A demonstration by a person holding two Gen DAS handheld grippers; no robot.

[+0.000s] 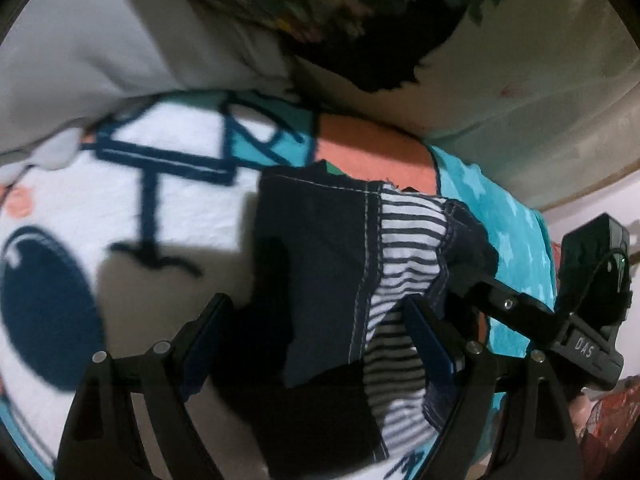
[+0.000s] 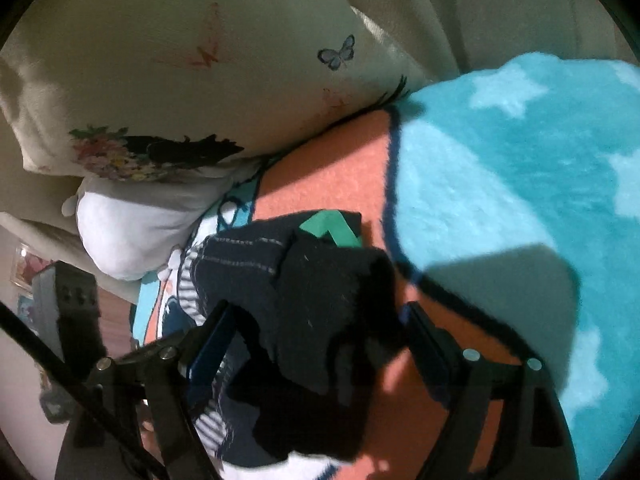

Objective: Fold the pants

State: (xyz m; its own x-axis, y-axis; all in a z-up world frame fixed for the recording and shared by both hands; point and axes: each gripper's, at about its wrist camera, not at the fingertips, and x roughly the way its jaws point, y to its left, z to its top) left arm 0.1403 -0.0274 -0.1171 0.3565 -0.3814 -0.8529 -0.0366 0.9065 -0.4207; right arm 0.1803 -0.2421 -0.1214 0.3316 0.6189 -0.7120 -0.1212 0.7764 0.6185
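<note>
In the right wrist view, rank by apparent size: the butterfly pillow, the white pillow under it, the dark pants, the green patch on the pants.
1. butterfly pillow, largest
2. pants, though nearness to the camera inflates them
3. white pillow
4. green patch, smallest

- The pants (image 1: pixel 320 248) are dark navy with pale stitching and a navy-and-white striped lining.
- The blanket (image 2: pixel 500 184) is turquoise with paler stars, plus orange and white areas outlined in navy.
- The pillow (image 2: pixel 180 72) is cream with butterflies and flowers.
</note>
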